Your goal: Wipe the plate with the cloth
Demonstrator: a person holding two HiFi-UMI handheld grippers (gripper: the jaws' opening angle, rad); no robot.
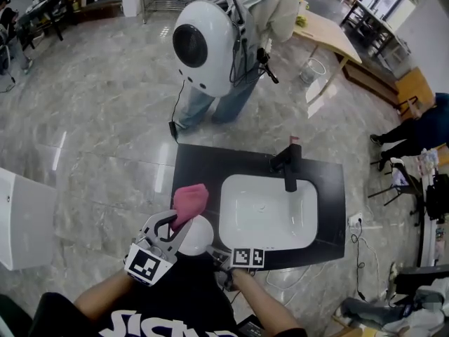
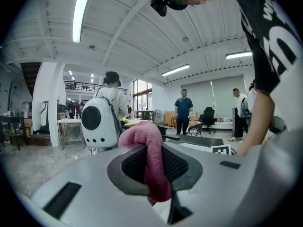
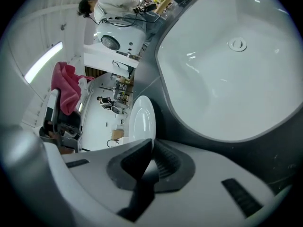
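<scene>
In the head view my left gripper point(image 1: 175, 223) is shut on a pink cloth point(image 1: 191, 199), held above the left part of the black counter point(image 1: 193, 161). A white plate point(image 1: 200, 234) sits just right of it, at the counter's near edge. My right gripper point(image 1: 219, 253) is at the plate's near right rim. In the right gripper view the plate point(image 3: 142, 122) stands edge-on and the right gripper point(image 3: 150, 148) is shut on its rim. The left gripper view shows the cloth point(image 2: 150, 157) pinched by the left gripper point(image 2: 154, 171) and bulging out over it.
A white sink basin point(image 1: 266, 210) with a black faucet point(image 1: 289, 163) fills the right part of the counter. A person with a white dome backpack point(image 1: 207, 44) stands on the floor beyond the counter. Tables and chairs are farther off.
</scene>
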